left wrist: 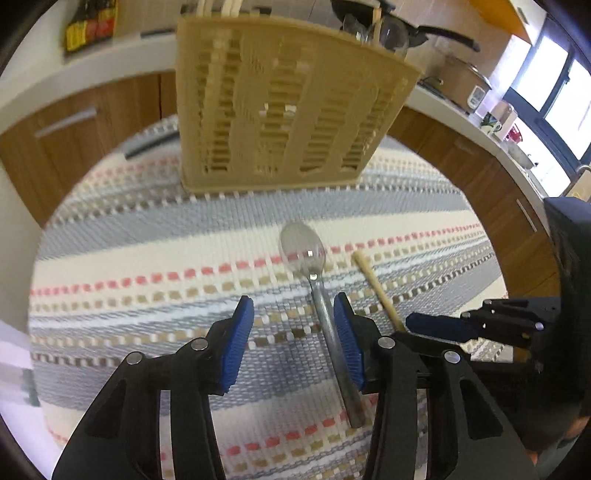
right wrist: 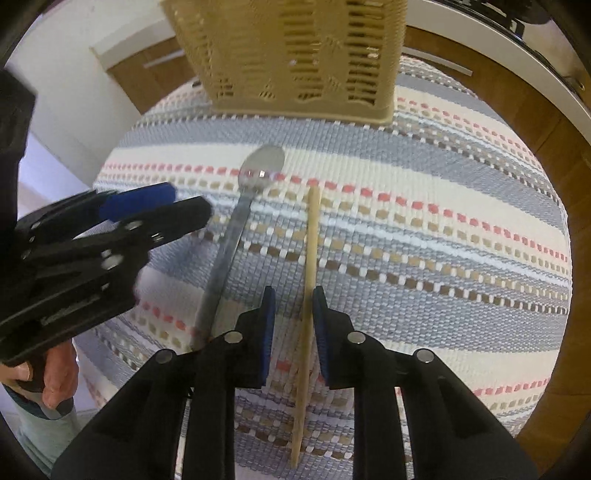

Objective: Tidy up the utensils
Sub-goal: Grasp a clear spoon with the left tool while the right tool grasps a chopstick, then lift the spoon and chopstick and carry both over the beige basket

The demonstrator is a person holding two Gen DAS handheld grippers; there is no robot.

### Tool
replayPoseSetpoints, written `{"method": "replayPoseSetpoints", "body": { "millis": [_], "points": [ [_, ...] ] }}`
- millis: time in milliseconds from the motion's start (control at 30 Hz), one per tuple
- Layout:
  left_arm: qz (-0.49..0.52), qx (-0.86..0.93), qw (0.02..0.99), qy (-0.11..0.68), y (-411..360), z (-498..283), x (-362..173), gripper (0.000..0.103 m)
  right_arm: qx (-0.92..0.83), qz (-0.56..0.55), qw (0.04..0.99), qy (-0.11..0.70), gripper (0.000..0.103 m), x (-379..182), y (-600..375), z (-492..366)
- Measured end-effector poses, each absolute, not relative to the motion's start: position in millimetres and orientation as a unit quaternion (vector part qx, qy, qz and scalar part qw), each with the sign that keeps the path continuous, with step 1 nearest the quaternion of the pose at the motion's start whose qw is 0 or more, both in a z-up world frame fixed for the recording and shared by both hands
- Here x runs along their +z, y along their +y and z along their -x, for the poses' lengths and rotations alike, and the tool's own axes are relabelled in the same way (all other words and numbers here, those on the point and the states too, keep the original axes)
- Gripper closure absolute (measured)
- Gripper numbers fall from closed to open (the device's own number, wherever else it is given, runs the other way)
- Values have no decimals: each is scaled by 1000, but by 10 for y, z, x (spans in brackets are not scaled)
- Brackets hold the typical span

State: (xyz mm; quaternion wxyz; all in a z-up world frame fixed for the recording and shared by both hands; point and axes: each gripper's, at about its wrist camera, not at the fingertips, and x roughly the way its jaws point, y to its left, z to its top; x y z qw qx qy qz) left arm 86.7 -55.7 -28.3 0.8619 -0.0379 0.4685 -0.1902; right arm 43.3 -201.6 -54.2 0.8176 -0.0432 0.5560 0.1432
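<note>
a: what surface is shown?

b: a round table is shown, covered by a woven striped mat (left wrist: 147, 236) with grey, cream, red and brown bands. a beige slotted utensil caddy (left wrist: 288, 110) is set upright at the far side of the mat; pale chopstick ends and a clear utensil are seen above its rim.

a: where are the utensils located?

b: a metal spoon (left wrist: 325, 306) is laid flat on the mat, bowl toward the caddy. a single wooden chopstick (right wrist: 308, 295) is laid just beside it, on its right, apart from it.

a: how is the left gripper (left wrist: 293, 343) set?

b: its blue fingers are spread wide. the spoon handle is seen against the inner face of the right finger (left wrist: 349, 343); whether contact is made cannot be told.

a: and the right gripper (right wrist: 293, 332)?

b: its fingers are parted by a narrow gap, and the chopstick is straddled between them. it is seen close to the right pad, but a pinch is not shown.

a: what is recorded of the room?

b: wood-fronted cabinets (left wrist: 74, 125) under a white counter are seen beyond the table. a black pan (left wrist: 406, 26), a cooker (left wrist: 465, 81) and bright windows (left wrist: 546, 85) are seen on the right.
</note>
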Motion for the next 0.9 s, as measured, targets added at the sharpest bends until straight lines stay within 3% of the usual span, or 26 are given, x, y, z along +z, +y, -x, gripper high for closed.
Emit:
{"method": "replayPoseSetpoints", "body": {
  "millis": [167, 900],
  "points": [
    [24, -194, 857, 478, -711, -943, -337, 62, 122, 95, 833, 531, 99, -586, -1938, -362],
    [-120, -170, 838, 505, -1555, -1154, -485, 69, 122, 92, 797, 584, 99, -584, -2323, -701]
  ]
}}
